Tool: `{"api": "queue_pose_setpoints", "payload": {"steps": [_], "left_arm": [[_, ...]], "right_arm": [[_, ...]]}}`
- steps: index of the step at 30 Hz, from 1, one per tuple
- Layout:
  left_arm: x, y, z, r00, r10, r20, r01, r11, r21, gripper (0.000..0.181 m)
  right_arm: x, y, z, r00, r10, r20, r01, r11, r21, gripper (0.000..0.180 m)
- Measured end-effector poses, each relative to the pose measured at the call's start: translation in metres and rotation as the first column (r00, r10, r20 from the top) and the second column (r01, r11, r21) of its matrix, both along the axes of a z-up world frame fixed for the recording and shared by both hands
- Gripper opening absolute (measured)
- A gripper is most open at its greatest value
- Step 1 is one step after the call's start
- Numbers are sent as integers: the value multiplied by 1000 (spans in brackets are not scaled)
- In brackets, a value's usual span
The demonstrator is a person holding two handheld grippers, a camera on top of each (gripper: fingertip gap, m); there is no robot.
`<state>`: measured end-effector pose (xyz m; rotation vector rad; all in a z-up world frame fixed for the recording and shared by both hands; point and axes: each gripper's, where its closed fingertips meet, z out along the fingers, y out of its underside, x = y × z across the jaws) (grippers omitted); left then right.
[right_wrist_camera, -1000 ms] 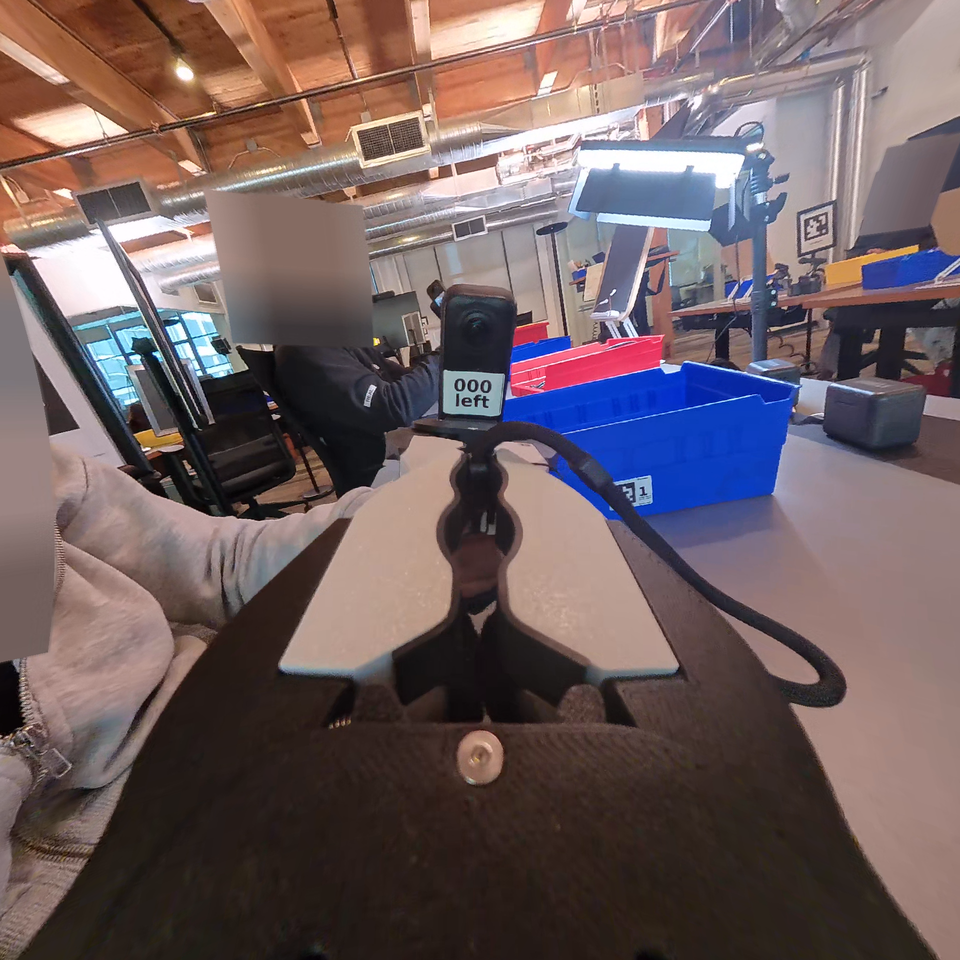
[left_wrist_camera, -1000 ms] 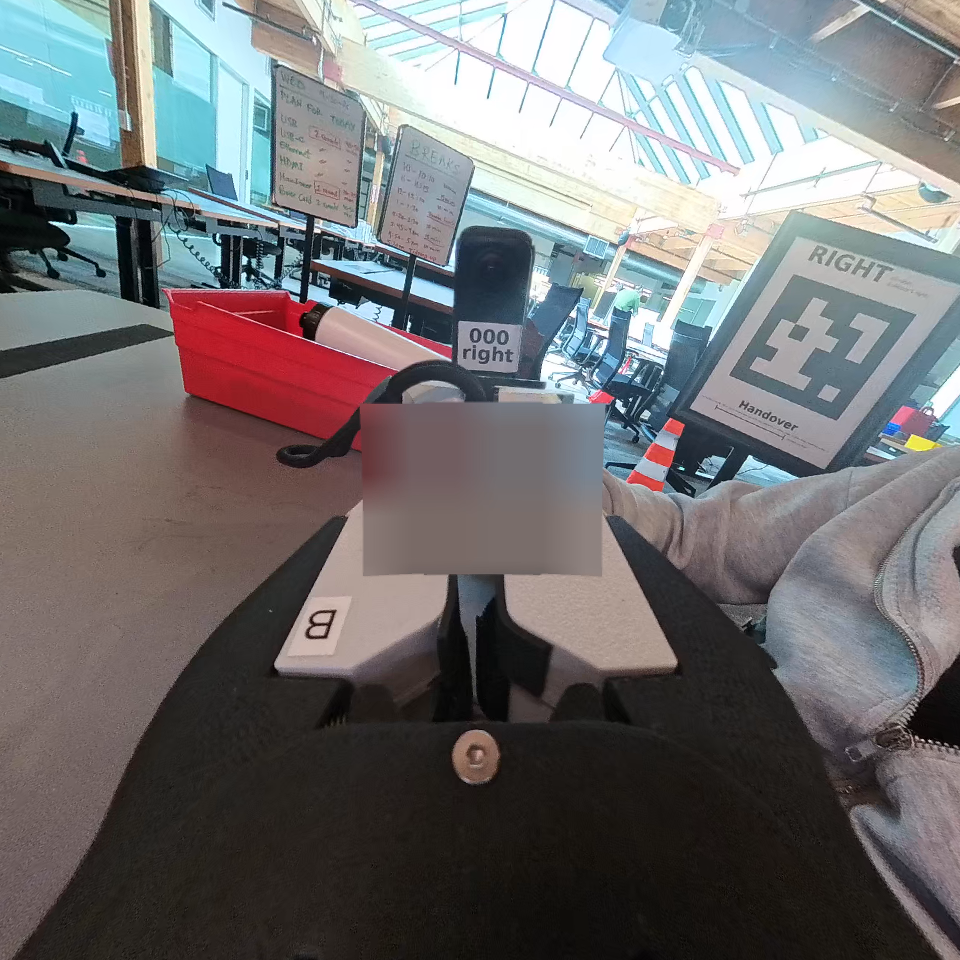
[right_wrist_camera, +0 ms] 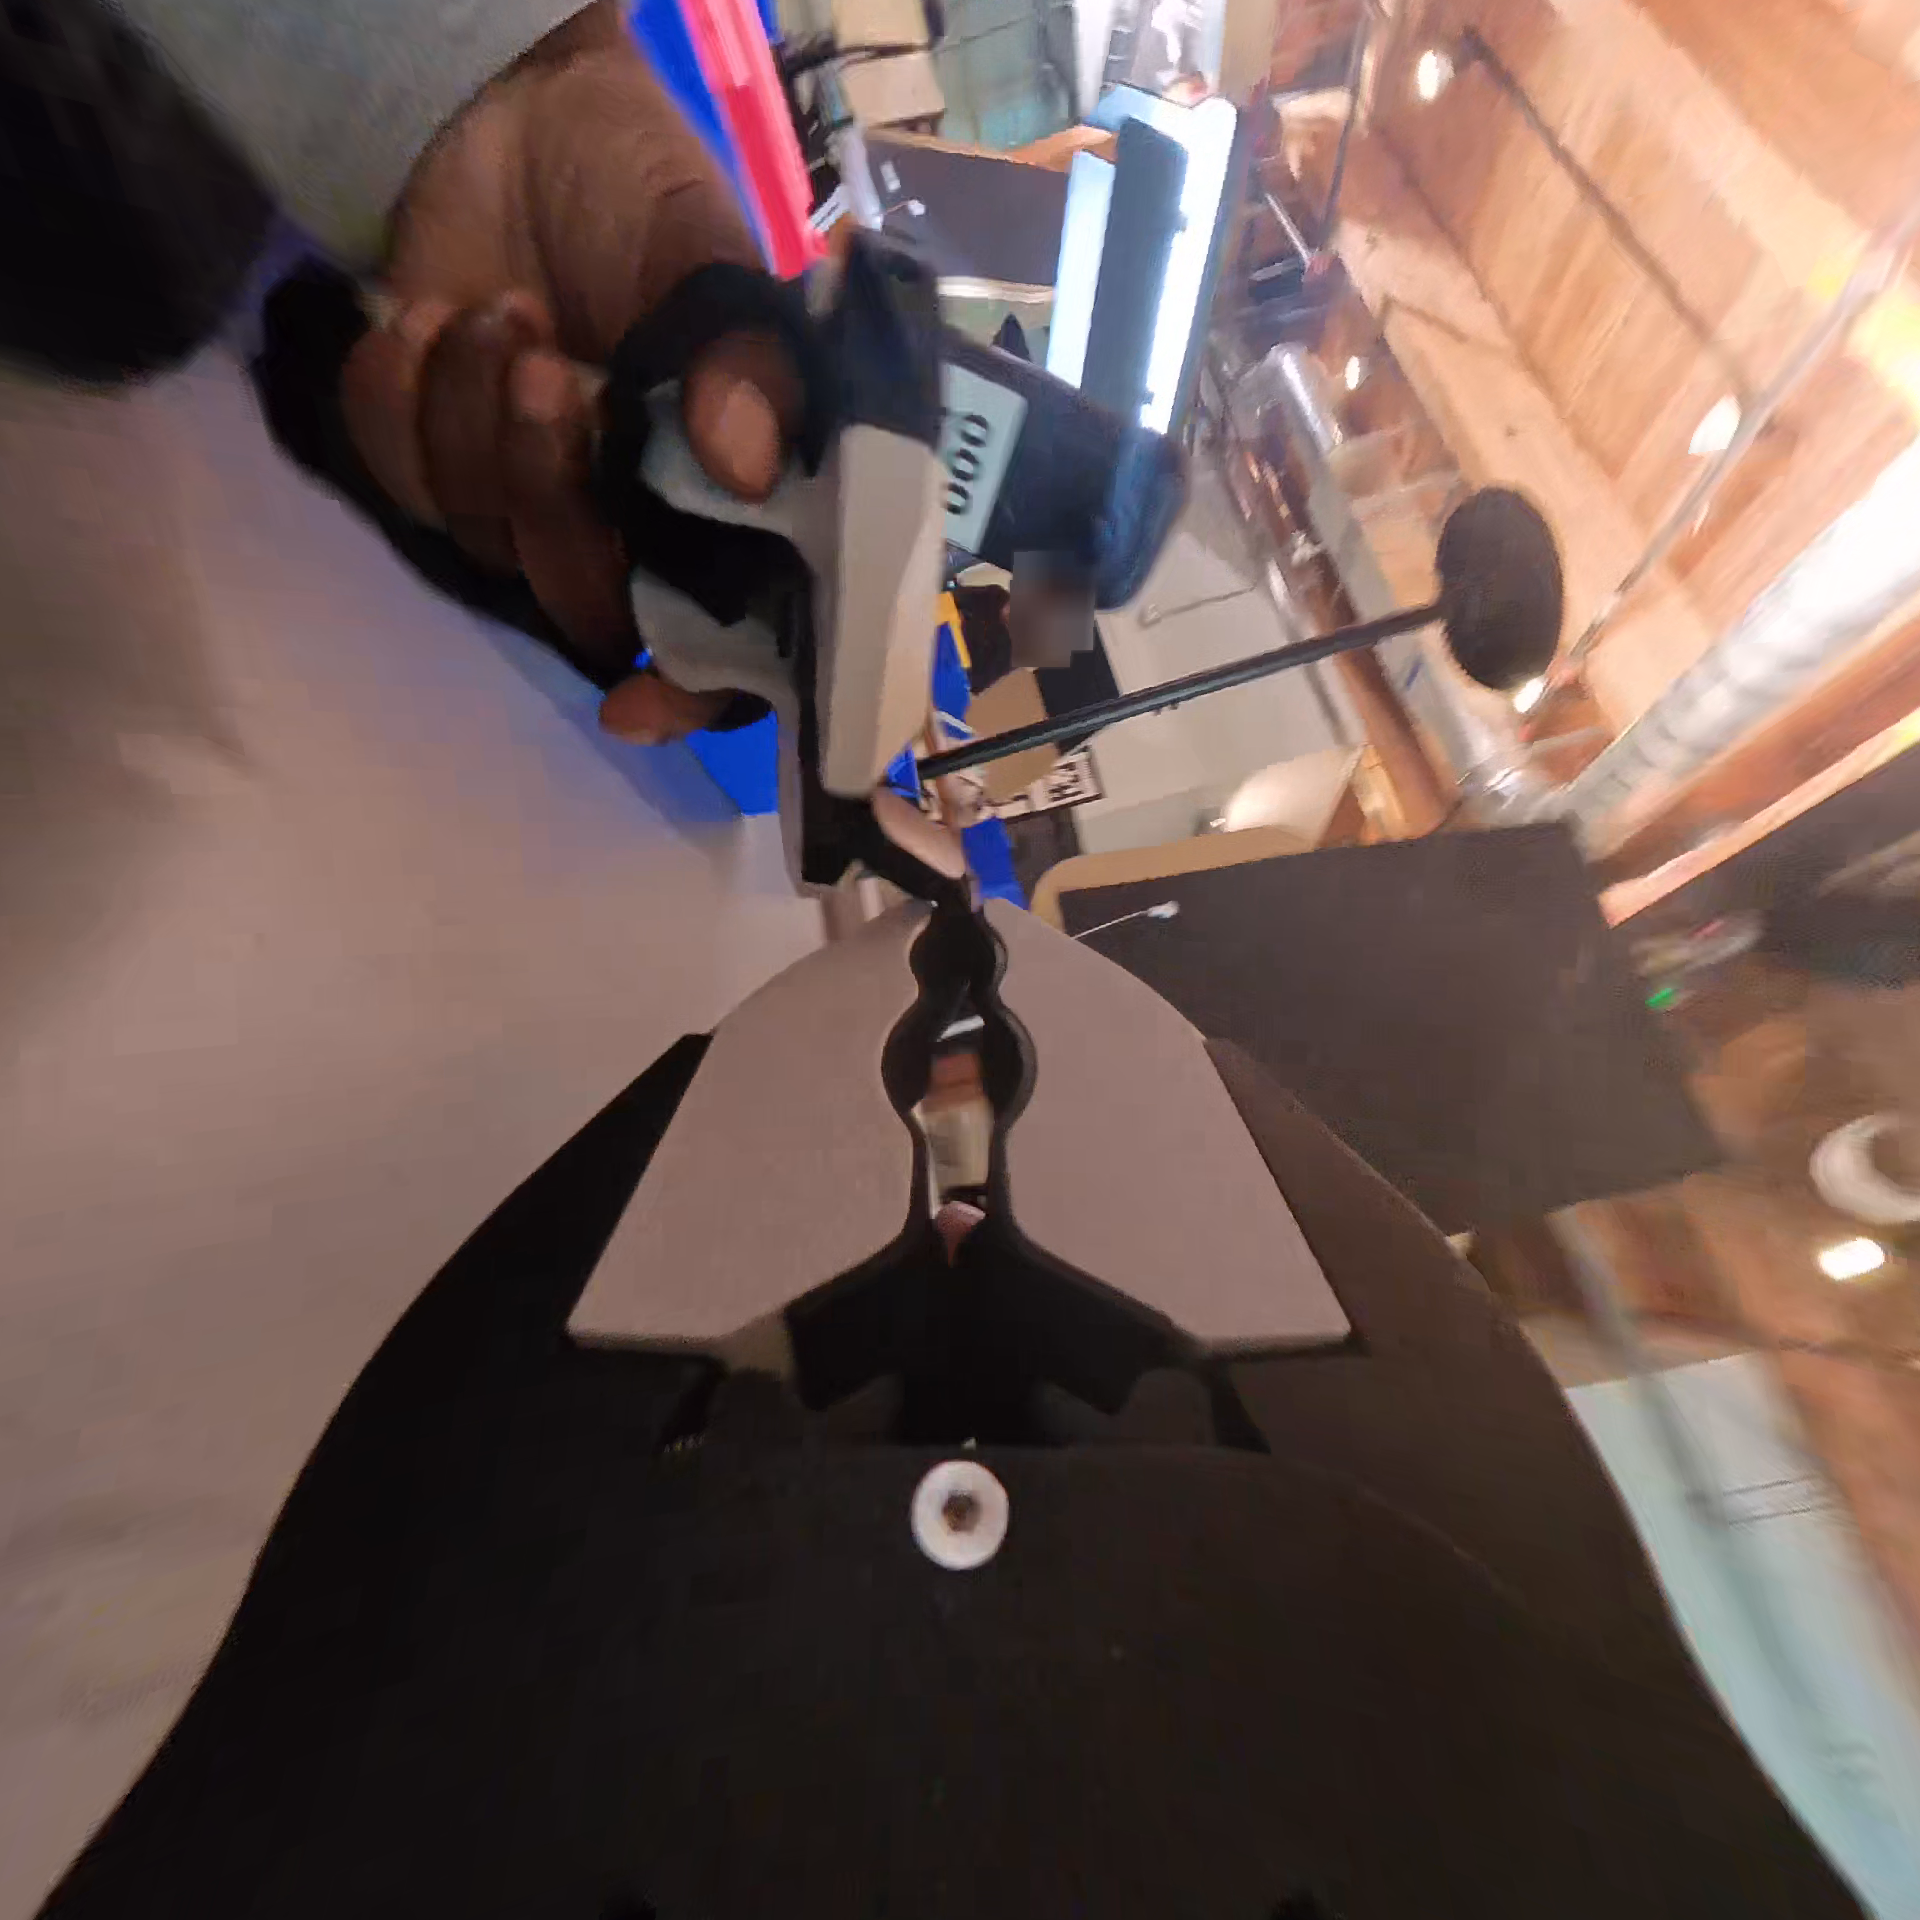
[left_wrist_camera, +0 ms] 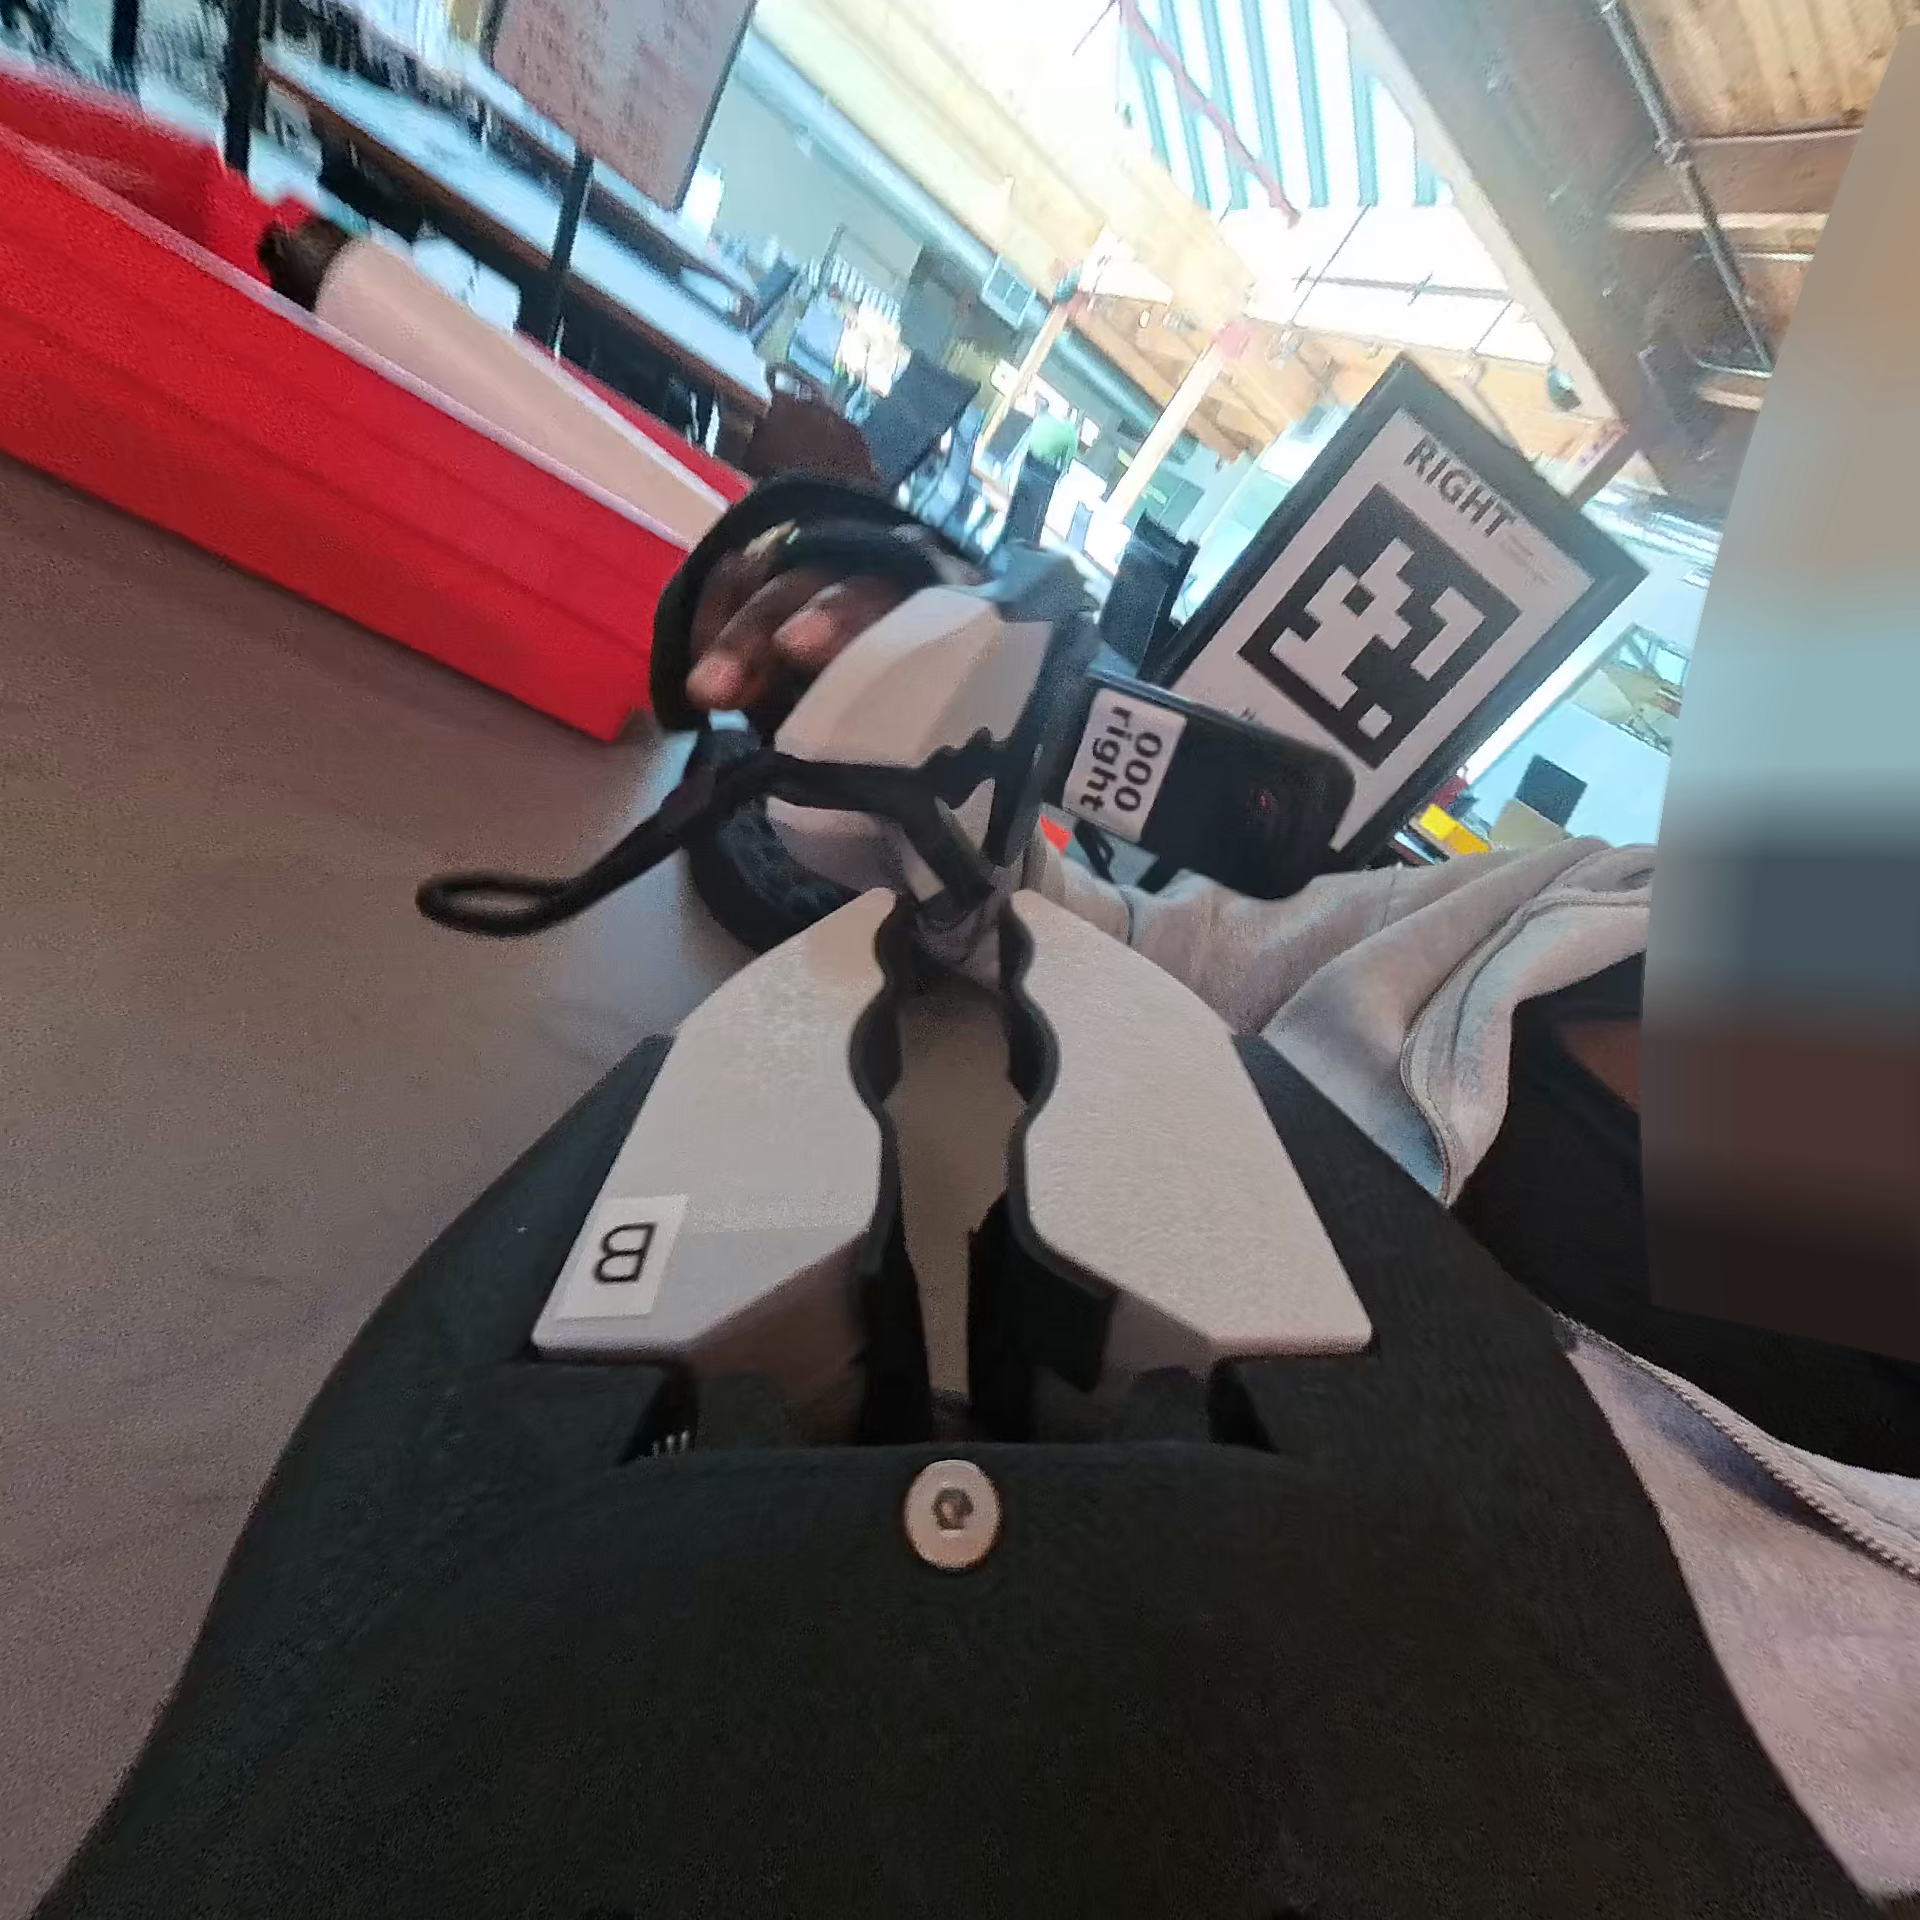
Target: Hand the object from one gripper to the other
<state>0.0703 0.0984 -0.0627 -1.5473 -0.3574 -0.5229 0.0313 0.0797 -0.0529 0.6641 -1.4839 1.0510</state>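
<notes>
My left gripper (left_wrist_camera: 951,914) and my right gripper (right_wrist_camera: 956,914) meet tip to tip above the grey table (left_wrist_camera: 208,987). A small pinkish-brown object (right_wrist_camera: 920,831) sits between them, mostly hidden; it also shows in the left wrist view (left_wrist_camera: 951,935) as a blurred grey-brown bit. The right gripper's jaws are nearly together on it. The left gripper's jaws stand a little apart, closed around its other end. The right gripper (left_wrist_camera: 935,873) lies rolled on its side in the left wrist view. The left gripper (right_wrist_camera: 883,821) shows edge-on in the right wrist view.
A red bin (left_wrist_camera: 312,436) holding a white cylinder (left_wrist_camera: 416,312) stands at the back left. A framed marker board (left_wrist_camera: 1382,623) stands behind. A black cable loop (left_wrist_camera: 499,904) lies on the table. A blue bin (right_wrist_camera: 727,769) shows behind the left gripper. A grey sleeve (left_wrist_camera: 1455,987) is at the right.
Both grippers have turned and closed in until their tips meet. The right gripper has rolled onto its side. The left jaws, shut before, now stand slightly apart around the object.
</notes>
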Motion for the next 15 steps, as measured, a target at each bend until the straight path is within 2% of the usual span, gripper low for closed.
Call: {"api": "queue_pose_setpoints", "payload": {"steps": [2,3,5,7,8,10,13,15], "left_arm": [[-6,-6,15,996,57,-63,-52,995,85,26],[-11,-10,21,988,112,-102,-99,988,121,28],[-27,-19,29,946,259,-194,-229,959,165,35],[-42,-26,30,879,388,-276,-351,920,177,39],[-45,-27,27,856,412,-314,-378,911,165,40],[-41,-20,19,861,373,-345,-354,928,118,45],[-33,-5,-2,895,279,-347,-300,954,-7,45],[-32,1,-12,895,251,-368,-292,955,-58,41]], "right_arm": [[-7,3,6,975,38,220,-16,995,-100,4],[-12,4,7,933,69,352,-17,989,-150,4],[-17,5,8,786,180,591,-29,966,-256,4],[-15,3,6,573,314,757,-50,935,-350,4],[-14,2,6,474,363,802,-52,921,-386,4],[-10,-1,6,339,426,839,-65,900,-430,4],[-4,-3,6,240,460,855,-75,887,-456,4],[-2,-5,5,208,464,861,-81,885,-458,4]]}}
